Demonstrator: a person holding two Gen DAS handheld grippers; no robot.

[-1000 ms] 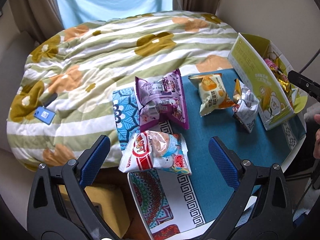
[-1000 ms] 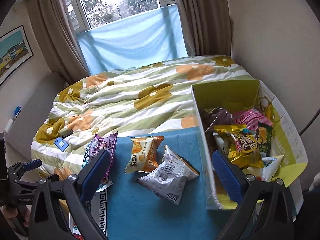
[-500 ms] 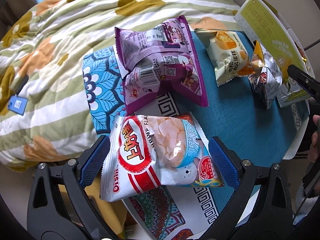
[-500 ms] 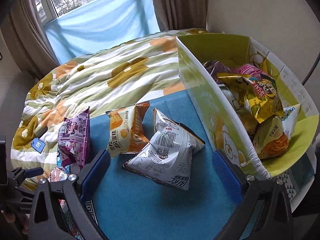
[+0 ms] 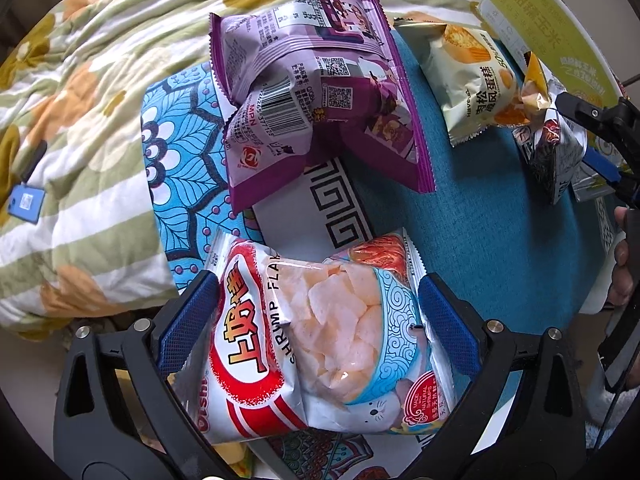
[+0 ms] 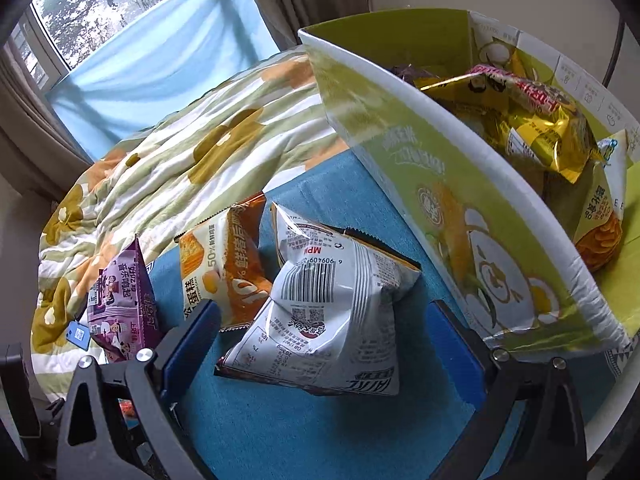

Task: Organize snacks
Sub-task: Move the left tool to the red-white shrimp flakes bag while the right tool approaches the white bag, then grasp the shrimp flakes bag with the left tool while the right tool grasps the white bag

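Two crinkly foil bags (image 5: pixel 320 328) (image 6: pixel 328 312) between spread blue-padded tongs.

The left gripper (image 5: pixel 318 320) straddles the shrimp chip bag (image 5: pixel 312 340), its blue pads wide on either side of it. Beyond lies a purple snack bag (image 5: pixel 316 92) on the patterned table mat (image 5: pixel 180 148), and an orange cake packet (image 5: pixel 472 80) beside it.

1. Shrimp flakes bag (image 5: pixel 320 336) lies nearest on the counter (image 5: pixel 500 240).
2. Barcode pouch (image 5: pixel 316 92) sits behind it.
3. Cake packet (image 5: pixel 472 80) lies right of that.
4. Snack box (image 6: pixel 460 208) stands far right.
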